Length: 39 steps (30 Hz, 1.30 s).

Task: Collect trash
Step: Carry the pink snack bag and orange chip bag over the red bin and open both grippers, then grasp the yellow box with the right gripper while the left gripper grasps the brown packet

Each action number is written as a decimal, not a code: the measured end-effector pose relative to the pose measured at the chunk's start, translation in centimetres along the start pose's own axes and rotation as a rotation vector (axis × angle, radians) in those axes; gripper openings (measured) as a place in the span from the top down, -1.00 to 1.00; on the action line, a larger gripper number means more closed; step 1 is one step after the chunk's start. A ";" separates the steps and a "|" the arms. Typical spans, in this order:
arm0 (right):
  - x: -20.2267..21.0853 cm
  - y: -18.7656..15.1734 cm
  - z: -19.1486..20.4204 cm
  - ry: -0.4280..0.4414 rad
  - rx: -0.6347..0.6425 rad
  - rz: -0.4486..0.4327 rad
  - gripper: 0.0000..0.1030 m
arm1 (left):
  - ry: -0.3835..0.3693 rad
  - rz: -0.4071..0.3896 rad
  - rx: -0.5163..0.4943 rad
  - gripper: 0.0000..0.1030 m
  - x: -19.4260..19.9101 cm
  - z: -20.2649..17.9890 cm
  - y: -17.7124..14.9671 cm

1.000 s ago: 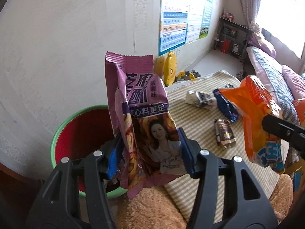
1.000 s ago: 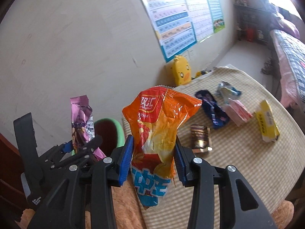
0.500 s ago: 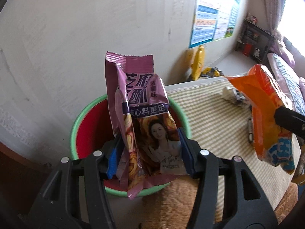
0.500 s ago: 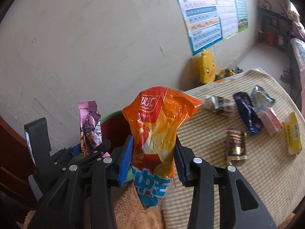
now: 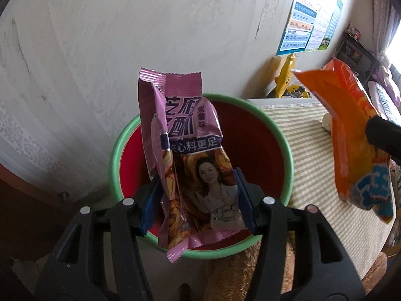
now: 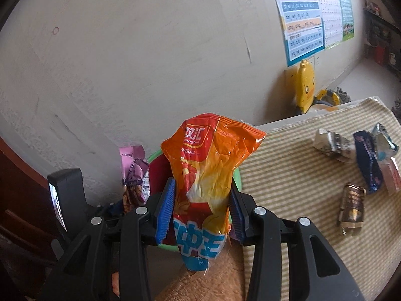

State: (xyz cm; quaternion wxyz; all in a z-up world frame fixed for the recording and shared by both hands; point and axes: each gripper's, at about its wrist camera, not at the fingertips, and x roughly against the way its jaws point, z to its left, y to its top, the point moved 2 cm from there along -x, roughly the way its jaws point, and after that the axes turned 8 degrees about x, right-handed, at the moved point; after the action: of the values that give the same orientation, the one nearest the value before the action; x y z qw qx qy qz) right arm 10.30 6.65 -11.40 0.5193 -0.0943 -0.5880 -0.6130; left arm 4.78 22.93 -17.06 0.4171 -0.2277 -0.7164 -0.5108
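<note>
Beside a pale wall, striped tablecloth (image 6: pixel 288 175), left hand-held gripper (image 5: pixel 195 198) pinching purple wrapper (image 5: pixel 183 135), right (image 6: pixel 200 210) pinching orange bag (image 6: pixel 208 170)

glossy crinkled plastic film on purple wrapper (image 5: pixel 190 160) and orange wrapper (image 6: pixel 210 175); smooth shiny plastic bin (image 5: pixel 280 150); woven striped cloth (image 6: pixel 288 183); matt, scuffed wall (image 6: pixel 150 62); fuzzy brown plush (image 5: pixel 233 273).

The crinkled purple-pink foil snack wrapper (image 5: pixel 185 165) carries large white Chinese characters, 芝麻酥, a small oval label, and a dark band reading 夹心料更足, with a scrawled signature near its lower edge. The glossy orange plastic snack bag (image 6: pixel 208 175) shows 双汇 in a red box, "1984" beneath, and big blue characters lower down. Wall chart (image 6: pixel 304 22) print is too small to read
</note>
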 end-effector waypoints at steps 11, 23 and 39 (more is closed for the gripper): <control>-1.8 0.0 0.1 0.031 -0.007 0.033 0.23 | 0.013 0.025 0.015 -0.02 -1.0 0.7 0.2; -3.0 0.4 0.5 0.044 0.012 0.046 0.23 | 0.013 0.036 0.022 -0.02 -1.6 0.7 0.5; -2.6 1.1 1.0 0.070 0.011 -0.003 -0.22 | 0.001 0.023 0.037 -0.49 -1.3 1.0 0.4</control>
State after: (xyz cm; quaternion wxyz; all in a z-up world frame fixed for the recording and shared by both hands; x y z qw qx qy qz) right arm 11.79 9.07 -12.27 0.5390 -0.0690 -0.5729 -0.6136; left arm 5.42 24.15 -18.11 0.4275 -0.2277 -0.7228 -0.4928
